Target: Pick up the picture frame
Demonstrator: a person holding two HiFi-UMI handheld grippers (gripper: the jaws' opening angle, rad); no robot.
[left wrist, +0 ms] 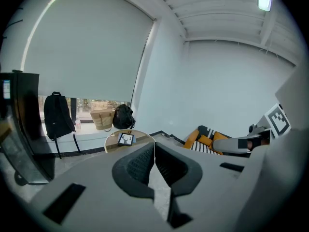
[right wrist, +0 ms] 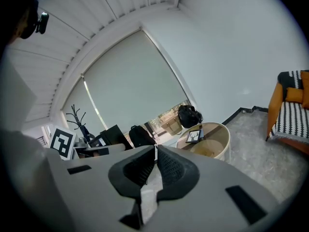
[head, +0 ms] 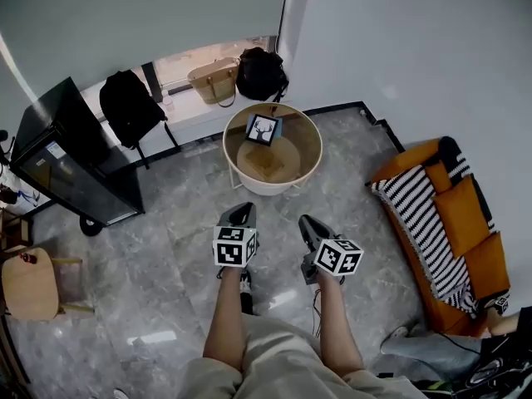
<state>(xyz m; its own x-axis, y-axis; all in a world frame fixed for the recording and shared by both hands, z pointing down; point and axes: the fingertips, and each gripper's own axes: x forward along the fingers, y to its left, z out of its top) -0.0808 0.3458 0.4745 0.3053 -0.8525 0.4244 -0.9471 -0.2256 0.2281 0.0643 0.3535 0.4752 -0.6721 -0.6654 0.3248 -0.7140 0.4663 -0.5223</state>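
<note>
The picture frame [head: 263, 129], dark-edged with a white deer picture, stands propped on the far side of a round wooden table [head: 229, 152] ahead of me. My left gripper [head: 243, 211] and right gripper [head: 307, 222] hang side by side over the floor, well short of the table, both shut with nothing between the jaws. In the left gripper view the frame [left wrist: 126, 139] sits small beyond the shut left gripper [left wrist: 154, 144]. The right gripper view shows the frame [right wrist: 194, 136] on the table [right wrist: 223, 140], right of the shut right gripper [right wrist: 155, 148].
A black cabinet [head: 71, 160] stands at left, with a black backpack [head: 129, 106] beside it. A woven bag [head: 214, 80] and a black bag [head: 261, 73] rest on the window ledge behind the table. An orange sofa with a striped throw [head: 440, 223] lines the right. A wooden stool [head: 29, 285] is near left.
</note>
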